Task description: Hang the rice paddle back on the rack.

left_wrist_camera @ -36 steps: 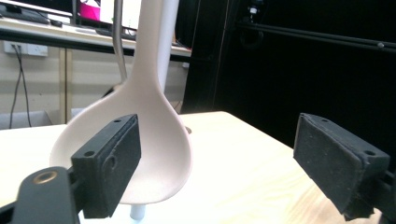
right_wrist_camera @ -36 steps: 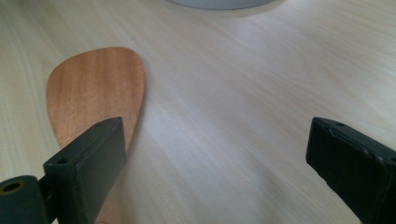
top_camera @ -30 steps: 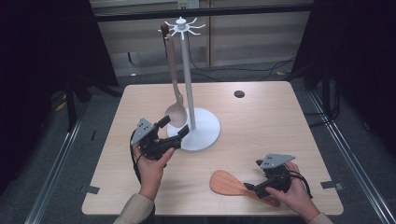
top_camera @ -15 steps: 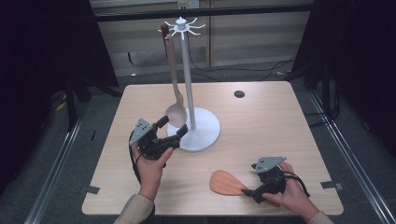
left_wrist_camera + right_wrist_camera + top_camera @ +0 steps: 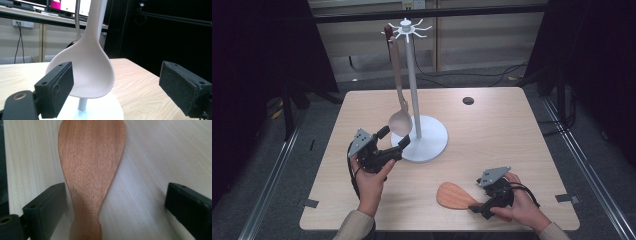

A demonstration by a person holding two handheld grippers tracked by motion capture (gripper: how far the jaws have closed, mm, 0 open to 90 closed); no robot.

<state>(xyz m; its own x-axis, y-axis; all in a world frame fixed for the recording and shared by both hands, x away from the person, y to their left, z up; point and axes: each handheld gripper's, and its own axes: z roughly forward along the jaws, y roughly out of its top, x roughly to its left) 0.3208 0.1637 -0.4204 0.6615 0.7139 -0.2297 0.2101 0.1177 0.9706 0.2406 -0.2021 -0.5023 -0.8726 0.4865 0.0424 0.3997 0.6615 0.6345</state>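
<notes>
A pale wood-grain table (image 5: 512, 130) stands in a dim room with black curtains. Toward its left edge, the left hand-held gripper (image 5: 393, 139) is spread around the smooth, cream bowl of a ladle (image 5: 400, 121) hanging from a white hook stand (image 5: 414, 90); nothing is gripped yet. Near the front edge, right of centre, the right hand-held gripper (image 5: 115, 207) is spread around the neck of a flat, reddish wooden spatula (image 5: 91, 157) lying on the table. Hanging it probably remains.

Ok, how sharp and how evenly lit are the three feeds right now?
High view: table evenly lit, surroundings dark. Left gripper view: pale spoon bowl and jaws sharp, background monitors blurred. Right gripper view: wooden spatula soft, slightly out of focus, a shadow across its neck.
</notes>
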